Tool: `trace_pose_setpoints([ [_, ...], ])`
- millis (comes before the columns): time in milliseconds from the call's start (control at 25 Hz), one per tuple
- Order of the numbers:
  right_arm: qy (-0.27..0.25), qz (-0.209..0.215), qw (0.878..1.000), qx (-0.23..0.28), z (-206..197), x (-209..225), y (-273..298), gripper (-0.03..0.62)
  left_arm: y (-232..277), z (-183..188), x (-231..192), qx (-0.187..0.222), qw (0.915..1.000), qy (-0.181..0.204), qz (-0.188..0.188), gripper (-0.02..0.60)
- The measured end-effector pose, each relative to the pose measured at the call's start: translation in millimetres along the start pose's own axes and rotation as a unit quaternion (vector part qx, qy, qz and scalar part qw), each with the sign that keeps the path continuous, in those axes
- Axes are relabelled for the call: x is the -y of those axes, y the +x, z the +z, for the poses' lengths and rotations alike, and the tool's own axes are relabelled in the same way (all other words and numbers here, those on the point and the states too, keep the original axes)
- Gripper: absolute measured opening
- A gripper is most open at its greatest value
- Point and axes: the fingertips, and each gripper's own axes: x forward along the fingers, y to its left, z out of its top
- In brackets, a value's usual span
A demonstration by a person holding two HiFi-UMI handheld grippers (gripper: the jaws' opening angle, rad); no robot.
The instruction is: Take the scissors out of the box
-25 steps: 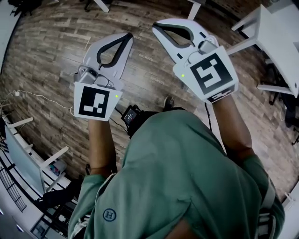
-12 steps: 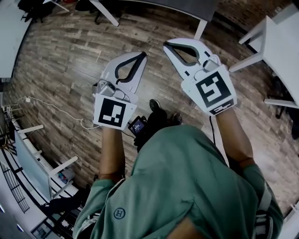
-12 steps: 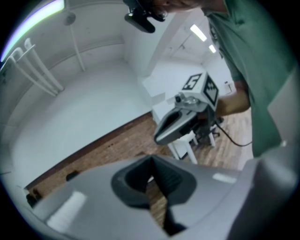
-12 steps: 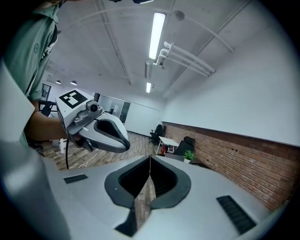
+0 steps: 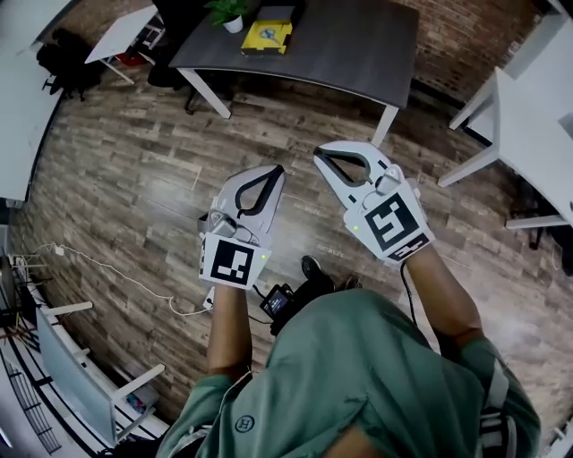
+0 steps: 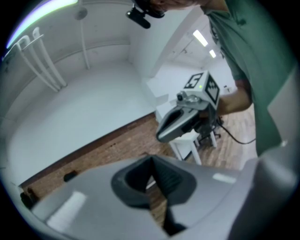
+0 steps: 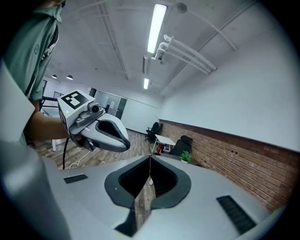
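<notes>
Left gripper [image 5: 278,170]: jaws pressed together, nothing between them; smooth pale shell, ribbed black pads closing a teardrop loop
Right gripper [image 5: 319,155]: likewise closed and empty, held beside the left one
Why held so: both were carried out front above the wood-plank floor [image 5: 134,179], probably on approach, the table well apart from them
Box [image 5: 266,36]: flat, yellow, likely card, near the far left end of the dark matt tabletop [image 5: 358,54], just beside a potted plant [image 5: 229,11]
Scissors: not visible in any view; presumably inside the box, so not yet taken out
</notes>
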Motion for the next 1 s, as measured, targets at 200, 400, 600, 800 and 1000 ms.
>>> trace_pose_setpoints([
  [200, -0.007, -0.015, 1.0, -0.006, 14.8, 4.8, 37.7, 0.007, -6.2, -12.8, -41.2, 0.026, 0.9996, 0.007, 0.002, 0.0],
  [400, -0.007, -0.022, 1.0, -0.012, 21.6, 7.5, 62.8, 0.006, -5.1, -26.4, -64.9, 0.03, 0.9995, 0.013, -0.004, 0.0],
  [600, -0.008, -0.019, 1.0, -0.014, 25.0, 16.1, 83.5, 0.008, 2.1, -37.7, -81.4, 0.029, 0.9995, 0.009, -0.007, 0.0],
  [800, -0.005, -0.012, 1.0, -0.016, 18.3, 37.0, 100.6, 0.007, 21.3, -48.7, -96.5, 0.021, 0.9998, 0.002, -0.008, 0.0],
  [1000, 0.001, -0.001, 1.0, -0.01, 11.6, 68.0, 119.2, 0.007, 51.0, -53.5, -117.4, 0.009, 0.9999, 0.006, -0.005, 0.0],
])
